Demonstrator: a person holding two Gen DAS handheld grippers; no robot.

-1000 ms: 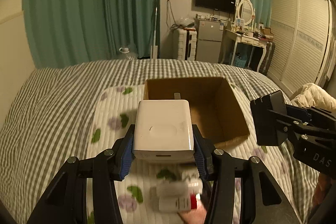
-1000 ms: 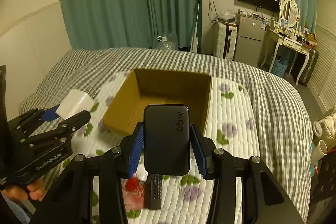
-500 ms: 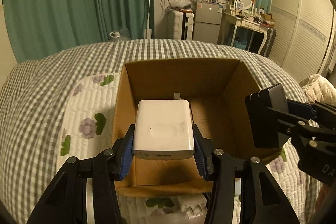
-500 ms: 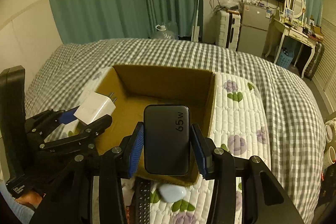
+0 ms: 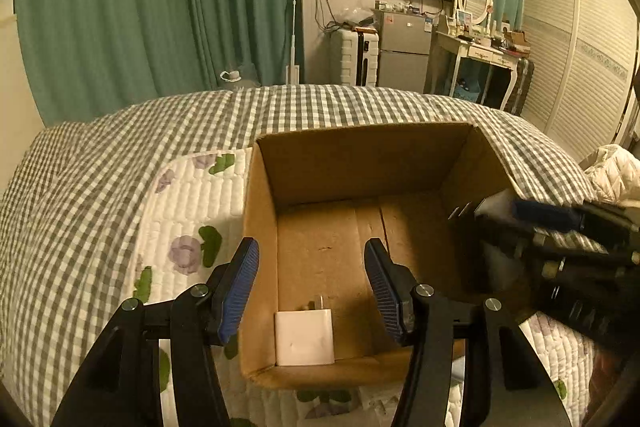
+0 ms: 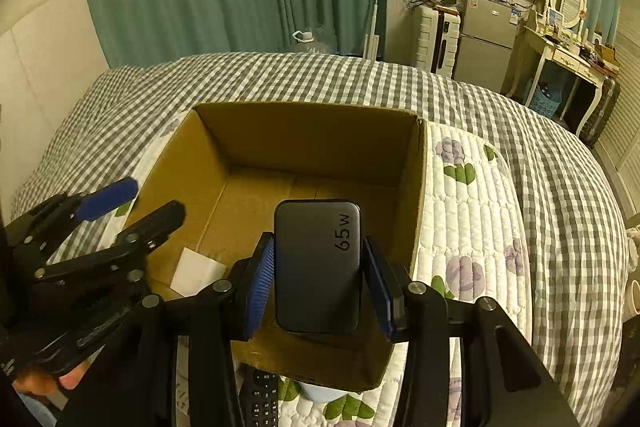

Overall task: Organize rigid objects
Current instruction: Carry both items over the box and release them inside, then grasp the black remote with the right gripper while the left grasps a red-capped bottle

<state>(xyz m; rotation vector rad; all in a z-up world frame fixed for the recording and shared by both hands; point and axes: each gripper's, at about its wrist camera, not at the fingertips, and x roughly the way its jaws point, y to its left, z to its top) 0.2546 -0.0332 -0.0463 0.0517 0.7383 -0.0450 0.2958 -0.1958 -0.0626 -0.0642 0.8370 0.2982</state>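
Observation:
An open cardboard box (image 5: pixel 360 163) (image 6: pixel 304 139) sits on a floral quilted mat on the bed. A white charger (image 5: pixel 304 337) (image 6: pixel 198 271) lies flat on the box floor at its near left corner. My left gripper (image 5: pixel 312 287) (image 6: pixel 132 211) hovers over that corner. Its jaws are opening and nothing is between them. My right gripper (image 6: pixel 318 279) is shut on a dark grey charger (image 6: pixel 318 267) marked 65W, held over the near right part of the box. In the left wrist view the right gripper (image 5: pixel 560 239) reaches in from the right, with the charger's prongs sticking out.
A black remote control (image 6: pixel 260 399) and a pale blue object (image 6: pixel 316 393) lie on the mat (image 6: pixel 472 211) just in front of the box. A person's hand (image 6: pixel 60 381) holds the left gripper. Grey gingham bedding (image 5: pixel 100 187) surrounds the mat.
The left gripper has let go of the white charger, which now lies on the box floor. Both grippers have come forward and down over the box. The right one still holds the dark charger.

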